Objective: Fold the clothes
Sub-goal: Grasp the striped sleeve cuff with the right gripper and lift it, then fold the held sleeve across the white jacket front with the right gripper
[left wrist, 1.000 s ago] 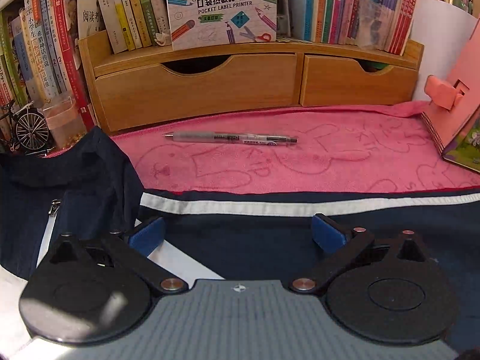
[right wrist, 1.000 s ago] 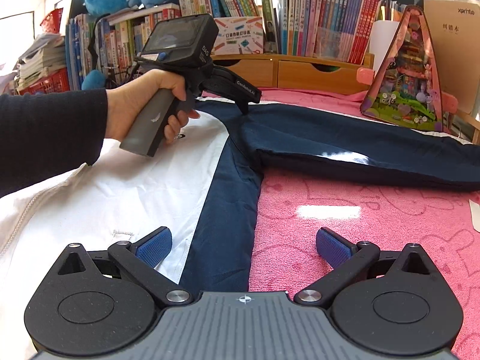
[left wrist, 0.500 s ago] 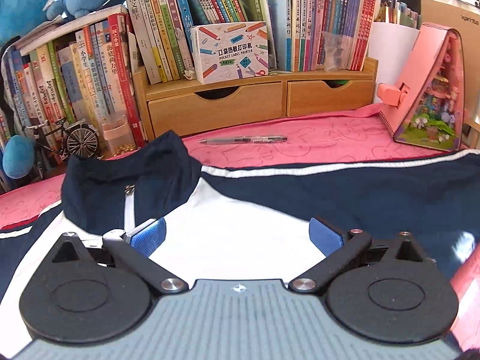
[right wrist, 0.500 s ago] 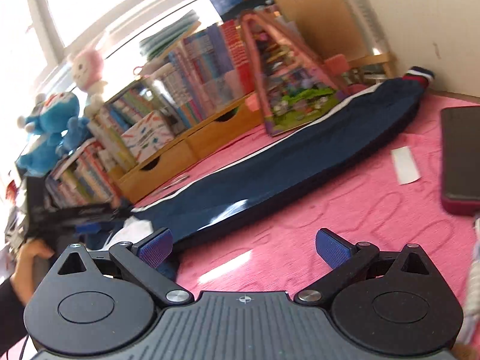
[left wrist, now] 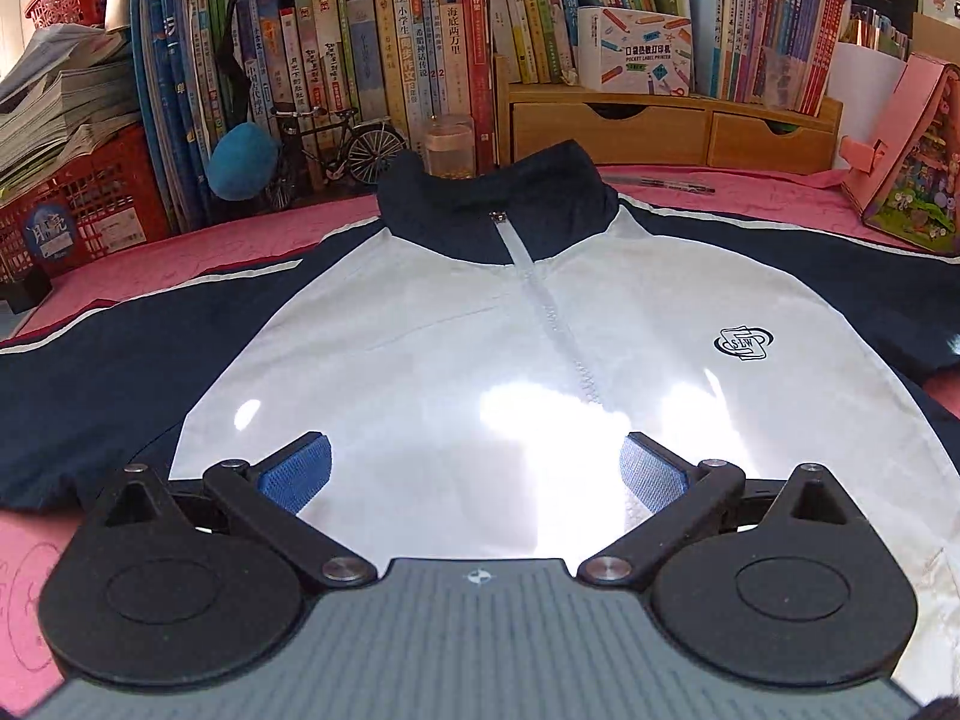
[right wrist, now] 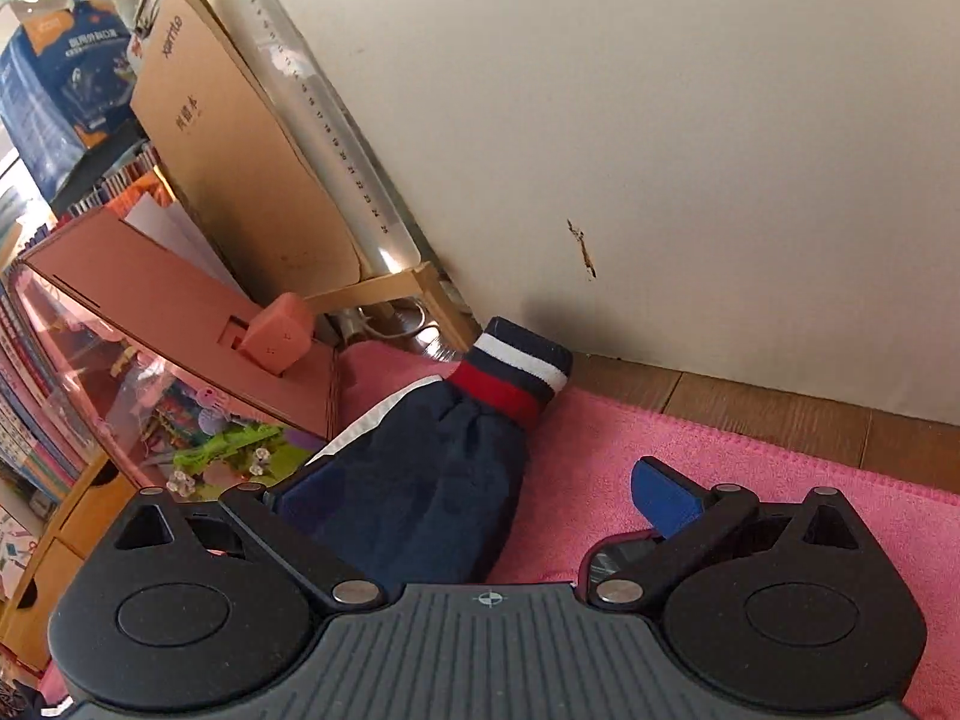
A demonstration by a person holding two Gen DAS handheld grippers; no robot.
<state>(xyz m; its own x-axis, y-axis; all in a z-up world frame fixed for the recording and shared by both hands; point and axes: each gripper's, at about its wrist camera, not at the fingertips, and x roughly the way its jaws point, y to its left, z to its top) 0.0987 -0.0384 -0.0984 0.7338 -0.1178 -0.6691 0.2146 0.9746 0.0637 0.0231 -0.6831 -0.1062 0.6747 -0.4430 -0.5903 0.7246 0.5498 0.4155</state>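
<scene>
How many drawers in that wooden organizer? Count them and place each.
2. The left drawer sits below the label printer box; the right drawer is beside it, near the pink toy house. None seems hidden.

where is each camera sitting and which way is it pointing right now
Left wrist: sits on the open left gripper, low over the white chest of the jacket, facing the collar and bookshelf; only its own fingers show.
Right wrist: sits on the open right gripper, tilted, facing the striped cuff by the wall; only its own fingers show.
Shared: the jacket, the pink towel and the pink toy house.
</scene>
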